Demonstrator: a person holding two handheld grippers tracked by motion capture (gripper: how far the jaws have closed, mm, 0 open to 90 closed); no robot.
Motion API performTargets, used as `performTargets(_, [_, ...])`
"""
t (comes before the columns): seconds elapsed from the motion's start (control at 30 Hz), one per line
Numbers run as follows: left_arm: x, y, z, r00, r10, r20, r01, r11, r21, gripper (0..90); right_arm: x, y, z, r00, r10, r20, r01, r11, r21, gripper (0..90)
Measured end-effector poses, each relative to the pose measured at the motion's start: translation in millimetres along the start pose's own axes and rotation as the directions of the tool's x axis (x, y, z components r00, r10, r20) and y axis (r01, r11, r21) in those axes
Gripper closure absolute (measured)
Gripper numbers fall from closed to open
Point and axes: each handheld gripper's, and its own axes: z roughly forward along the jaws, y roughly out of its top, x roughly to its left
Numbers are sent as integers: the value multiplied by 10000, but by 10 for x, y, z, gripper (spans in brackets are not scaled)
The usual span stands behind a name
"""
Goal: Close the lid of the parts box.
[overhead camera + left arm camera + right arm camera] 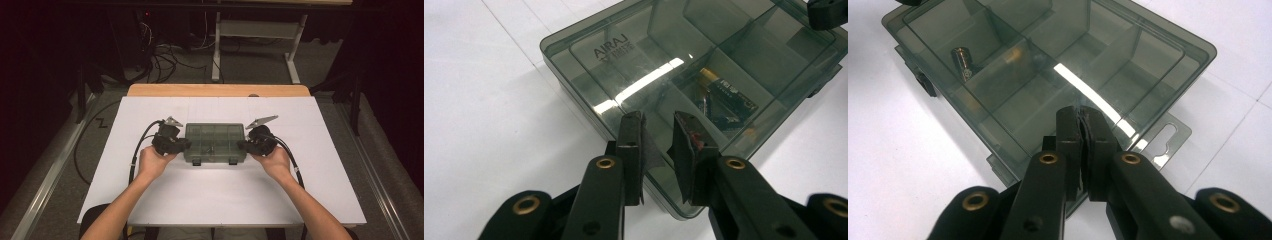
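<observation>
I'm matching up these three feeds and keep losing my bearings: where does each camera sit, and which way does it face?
High view: above the person's side, facing forward and down on the white table; both forearms come in from the bottom, left gripper and right gripper at the ends of the smoky plastic organizer box.
Left gripper view: rides the left gripper, looking along slightly parted jaws over the box lid.
Right gripper view: rides the right gripper, jaws together over the box's edge.
Shared: both gripper views show the battery inside the box.
</observation>
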Motion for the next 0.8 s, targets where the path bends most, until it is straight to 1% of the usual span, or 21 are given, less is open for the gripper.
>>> performTargets(0.03, [-3, 0, 0, 10000, 15, -10, -15, 10000, 16, 737, 1, -5, 1, 10000, -92, 32, 92, 9999, -57, 894])
performTargets(0.1, [-15, -5, 1, 10000, 84, -34, -84, 10000, 17, 728, 5, -6, -6, 9999, -147, 2, 147, 9999, -4, 893])
performTargets(0.17, [-25, -10, 0, 9999, 152, -27, -152, 9999, 36, 719, 22, -3, -12, 9998, -210, 69, 210, 9998, 51, 888])
performTargets(0.2, [-29, -10, -1, 9999, 154, -14, -154, 9999, 12, 713, 34, -3, -15, 9999, -142, 78, 141, 9999, 79, 885])
performTargets(0.33, [-40, 9, -20, 9998, 168, 60, -167, 9997, -155, 673, 34, 11, -52, 9996, -251, 87, 252, 9995, -203, 867])
performTargets(0.37, [-46, 15, -27, 9998, 148, 95, -146, 9996, -228, 662, 29, 16, -67, 9995, -303, 103, 306, 9992, -271, 863])
performTargets(0.4, [-51, 22, -36, 9998, 162, 134, -157, 9993, -354, 647, 32, 20, -87, 9997, -211, 122, 215, 9993, -295, 856])
performTargets(0.47, [-56, 33, -56, 9996, 169, 216, -159, 9988, -462, 616, 13, 22, -121, 9995, -267, 143, 274, 9983, -515, 841])
performTargets(0.53, [-63, 41, -74, 9994, 173, 289, -157, 9984, -550, 582, 7, 22, -145, 9998, -132, 170, 142, 9981, -605, 819])
performTargets(0.63, [-78, 57, -103, 9991, 224, 366, -193, 9964, -825, 534, -3, 20, -184, 9997, -46, 227, 64, 9967, -803, 784])
performTargets(0.73, [-89, 79, -130, 9987, 209, 469, -154, 9933, -1149, 497, -11, 21, -228, 9997, -2, 228, 25, 9948, -1016, 741])
performTargets(0.8, [-94, 84, -149, 9981, 365, 495, -293, 9899, -1389, 471, -20, 20, -264, 9997, 25, 238, 4, 9929, -1189, 725])
